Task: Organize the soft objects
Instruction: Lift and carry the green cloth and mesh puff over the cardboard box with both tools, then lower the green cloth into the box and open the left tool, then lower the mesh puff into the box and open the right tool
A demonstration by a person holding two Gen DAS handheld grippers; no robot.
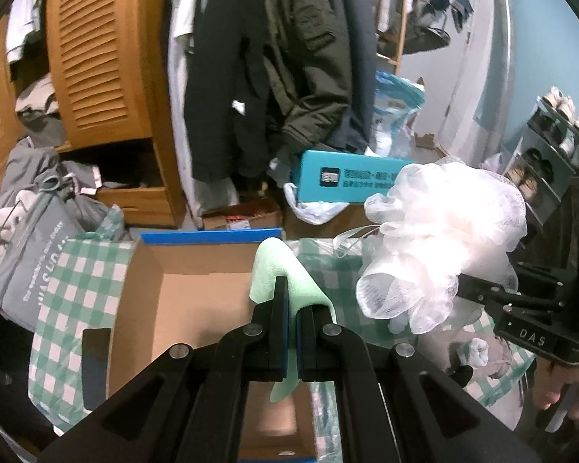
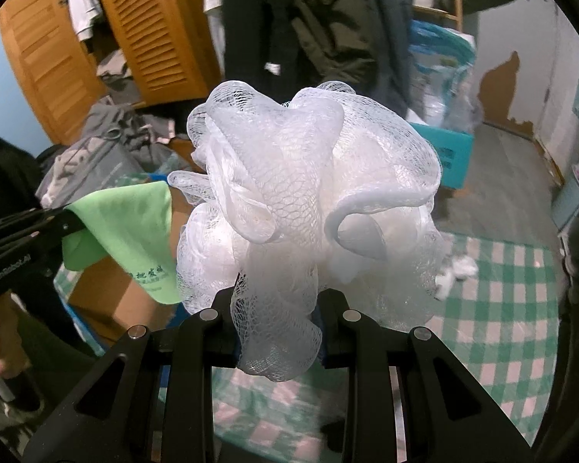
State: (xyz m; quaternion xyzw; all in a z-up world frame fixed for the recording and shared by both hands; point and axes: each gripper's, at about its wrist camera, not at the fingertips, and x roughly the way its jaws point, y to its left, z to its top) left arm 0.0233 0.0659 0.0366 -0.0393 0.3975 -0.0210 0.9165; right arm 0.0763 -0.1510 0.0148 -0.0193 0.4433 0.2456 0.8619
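My left gripper (image 1: 292, 301) is shut on a light green cloth (image 1: 278, 270) and holds it over the right wall of an open cardboard box (image 1: 197, 293). The cloth also shows at the left of the right wrist view (image 2: 127, 223), hanging from the left gripper (image 2: 71, 218). My right gripper (image 2: 280, 308) is shut on a white mesh bath pouf (image 2: 308, 200) and holds it above the table. In the left wrist view the pouf (image 1: 444, 239) hangs to the right of the box, held by the right gripper (image 1: 463, 283).
A green and white checked tablecloth (image 2: 501, 308) covers the table, with small white soft pieces (image 2: 459, 270) on it. A teal box (image 1: 351, 177), a grey bag (image 1: 31, 254), hanging coats (image 1: 251, 77) and a wooden wardrobe (image 1: 104, 58) stand beyond.
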